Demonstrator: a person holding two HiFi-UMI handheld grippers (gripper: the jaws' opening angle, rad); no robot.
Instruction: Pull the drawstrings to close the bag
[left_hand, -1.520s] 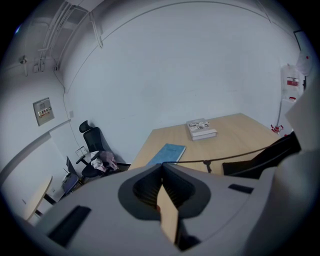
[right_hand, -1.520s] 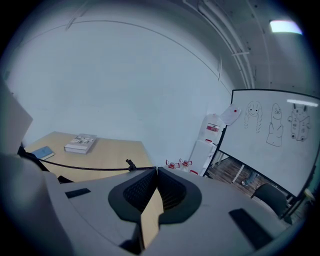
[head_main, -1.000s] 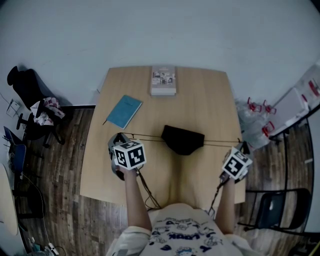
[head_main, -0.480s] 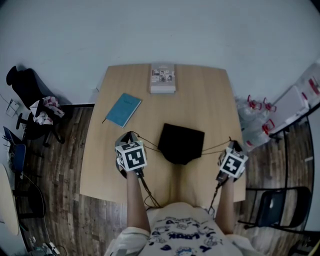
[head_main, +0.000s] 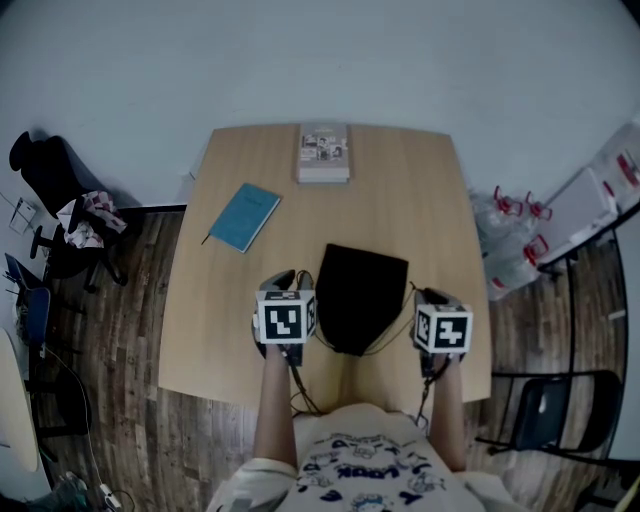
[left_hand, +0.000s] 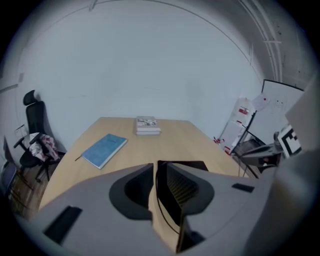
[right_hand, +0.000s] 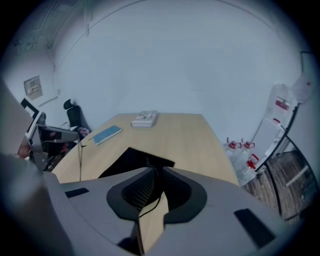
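A black drawstring bag (head_main: 362, 295) lies flat on the wooden table (head_main: 200, 380), between my two grippers. My left gripper (head_main: 285, 278) is just left of it and my right gripper (head_main: 431, 297) just right. Thin dark drawstrings (head_main: 318, 336) sag in loose loops from the bag's sides to each gripper. In the left gripper view the left gripper (left_hand: 155, 165) has just been opening; its jaws stand slightly apart with the cord (left_hand: 161, 210) running loose between them. The right gripper (right_hand: 155, 172) shows a narrow slit at its tips, with a slack cord (right_hand: 150, 207) hanging through.
A blue notebook (head_main: 245, 217) lies at the table's left, and a stack of books (head_main: 323, 153) sits at the far edge. An office chair (head_main: 60, 200) stands on the left, a folding chair (head_main: 545, 415) on the right, and plastic bottles (head_main: 510, 235) beside the table.
Both grippers have swung inward from the table's sides to right beside the bag. The drawstrings, taut a second ago, now hang slack. The bag lies flatter and squarer.
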